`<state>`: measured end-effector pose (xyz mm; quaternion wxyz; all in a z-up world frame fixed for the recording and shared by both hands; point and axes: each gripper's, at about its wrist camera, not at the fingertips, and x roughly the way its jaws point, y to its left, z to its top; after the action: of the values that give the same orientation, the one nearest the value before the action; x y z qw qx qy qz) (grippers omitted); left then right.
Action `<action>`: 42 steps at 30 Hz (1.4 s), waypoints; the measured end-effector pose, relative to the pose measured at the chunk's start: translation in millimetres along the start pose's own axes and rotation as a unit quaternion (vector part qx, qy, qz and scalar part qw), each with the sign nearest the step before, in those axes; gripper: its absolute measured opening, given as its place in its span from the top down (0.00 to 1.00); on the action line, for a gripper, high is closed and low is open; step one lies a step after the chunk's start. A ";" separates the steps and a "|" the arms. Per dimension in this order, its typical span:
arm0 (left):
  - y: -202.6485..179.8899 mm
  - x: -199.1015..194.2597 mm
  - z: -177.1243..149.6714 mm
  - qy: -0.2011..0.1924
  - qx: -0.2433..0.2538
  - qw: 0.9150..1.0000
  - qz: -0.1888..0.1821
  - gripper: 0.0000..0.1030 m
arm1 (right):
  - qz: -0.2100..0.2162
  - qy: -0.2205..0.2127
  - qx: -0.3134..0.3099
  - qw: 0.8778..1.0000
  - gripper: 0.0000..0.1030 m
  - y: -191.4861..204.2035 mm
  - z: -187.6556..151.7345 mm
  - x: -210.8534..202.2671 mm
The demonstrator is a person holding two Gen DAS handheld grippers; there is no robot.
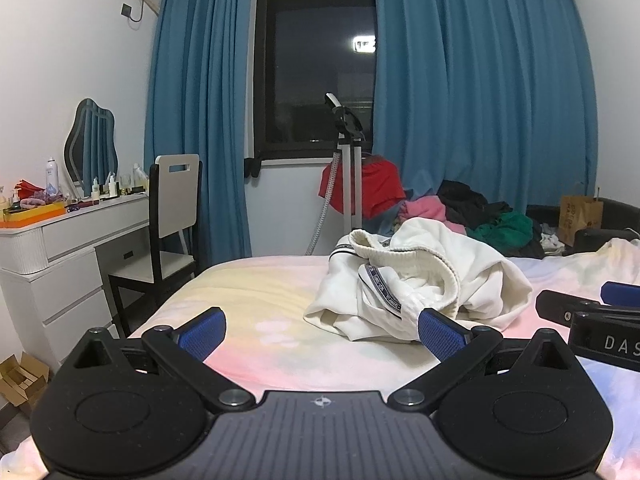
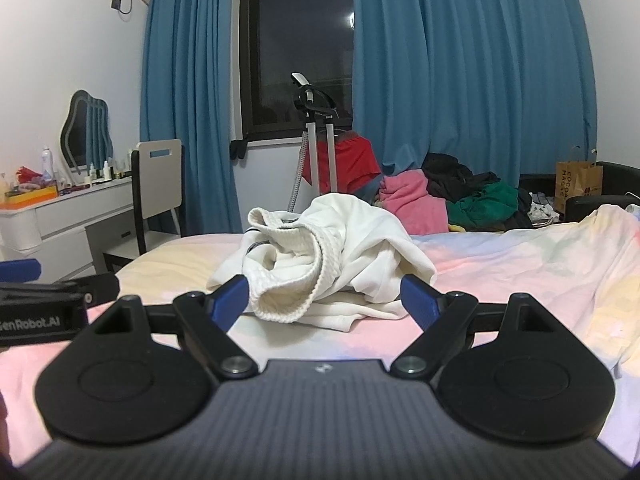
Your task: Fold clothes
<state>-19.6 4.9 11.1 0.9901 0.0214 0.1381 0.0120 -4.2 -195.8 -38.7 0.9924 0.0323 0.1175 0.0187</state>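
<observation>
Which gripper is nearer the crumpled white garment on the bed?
Right gripper: the white garment lies straight ahead between its open fingers. Left gripper sits leftward, garment off its right finger.

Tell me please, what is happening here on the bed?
A person holds two grippers over the bed, about to fold clothes. The left gripper and right gripper are both open and hold nothing. A crumpled white garment lies just ahead of them, not yet folded. More clothes are piled behind.

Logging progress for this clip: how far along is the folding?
Nothing is folded yet. The crumpled white ribbed-cuff garment lies bunched on the pastel bedsheet. Left gripper and right gripper are open, holding nothing. Left: grasping, spreading, folding it; the clothes heap behind looks unsorted.
</observation>
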 end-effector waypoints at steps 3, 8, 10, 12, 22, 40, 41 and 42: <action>1.2 -1.1 0.5 0.001 -0.004 1.000 -0.001 0.00 | -0.001 0.000 -0.004 1.000 0.18 0.8 0.5 0.6; 0.1 -0.8 0.2 0.004 -0.003 1.000 -0.002 0.00 | 0.001 -0.001 0.000 1.000 0.18 0.1 2.3 0.6; -0.2 1.1 -1.0 0.004 -0.002 1.000 -0.002 0.00 | 0.003 -0.001 0.003 1.000 0.18 -0.9 3.2 0.7; -0.4 1.4 -1.8 0.004 -0.001 1.000 -0.002 0.00 | 0.008 0.003 0.008 1.000 0.18 -2.7 3.5 1.9; 3.3 6.9 -7.5 0.021 -0.019 1.000 -0.008 0.00 | 0.001 0.008 0.037 0.999 0.47 -12.9 0.6 1.7; 2.0 25.4 -24.1 0.030 -0.039 0.999 -0.020 0.00 | -0.020 -0.046 0.042 0.998 0.63 -21.2 12.9 -12.1; 1.9 25.2 -24.4 0.029 -0.040 0.999 -0.018 0.00 | -0.018 -0.044 0.041 0.998 0.63 -20.6 13.0 -12.2; 1.9 25.0 -24.7 0.028 -0.042 0.999 -0.017 0.00 | -0.015 -0.042 0.040 0.998 0.63 -20.1 13.1 -12.4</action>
<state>-2.4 8.5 -19.3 0.9860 -0.0225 0.1651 0.0018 -12.6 -217.2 -24.5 0.9945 0.0704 0.0772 -0.0026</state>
